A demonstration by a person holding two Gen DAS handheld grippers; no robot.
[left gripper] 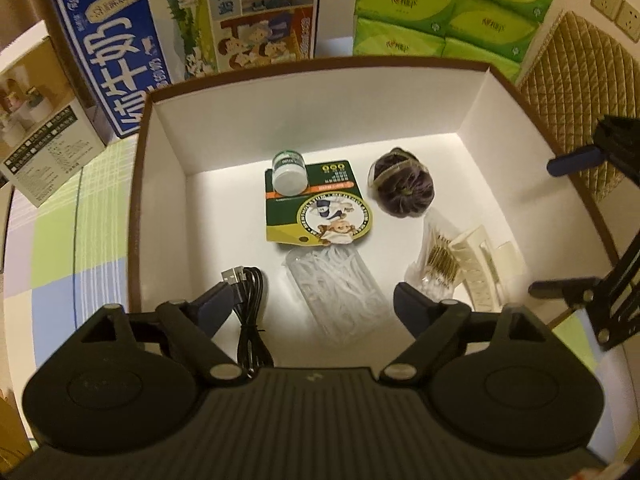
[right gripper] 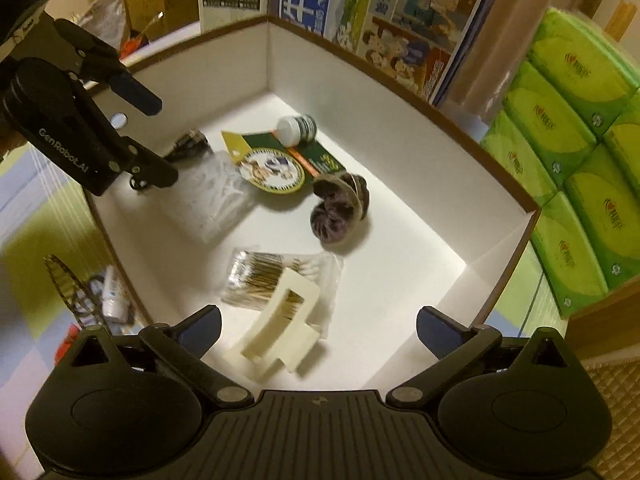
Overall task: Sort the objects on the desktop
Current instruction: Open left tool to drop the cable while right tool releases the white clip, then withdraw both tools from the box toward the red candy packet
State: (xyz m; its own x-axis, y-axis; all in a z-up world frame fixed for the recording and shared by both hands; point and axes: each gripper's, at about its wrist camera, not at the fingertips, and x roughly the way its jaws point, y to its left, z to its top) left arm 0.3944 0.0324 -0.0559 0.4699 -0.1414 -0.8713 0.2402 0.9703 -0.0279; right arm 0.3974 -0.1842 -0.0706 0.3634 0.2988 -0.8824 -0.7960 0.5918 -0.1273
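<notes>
Both grippers hang over an open white box (left gripper: pixel 168 168) with brown rims. The left gripper (left gripper: pixel 308 304) has its fingers apart and empty; the right gripper (right gripper: pixel 318 330) likewise. "GenRobot.AI" is printed on the left gripper's body in the right wrist view. In the box lie a small jar (left gripper: pixel 289 172) on a green card (left gripper: pixel 316 216), a purple scrunchie (left gripper: pixel 404 188), a cotton-swab bag (right gripper: pixel 276 272) under a cream hair clip (right gripper: pixel 280 332), a bag of clear picks (left gripper: pixel 340 292) and a black USB cable (left gripper: pixel 250 312). Behind stand a blue milk carton (left gripper: pixel 108 56) with large Chinese characters and green tissue packs (left gripper: pixel 452 12).
</notes>
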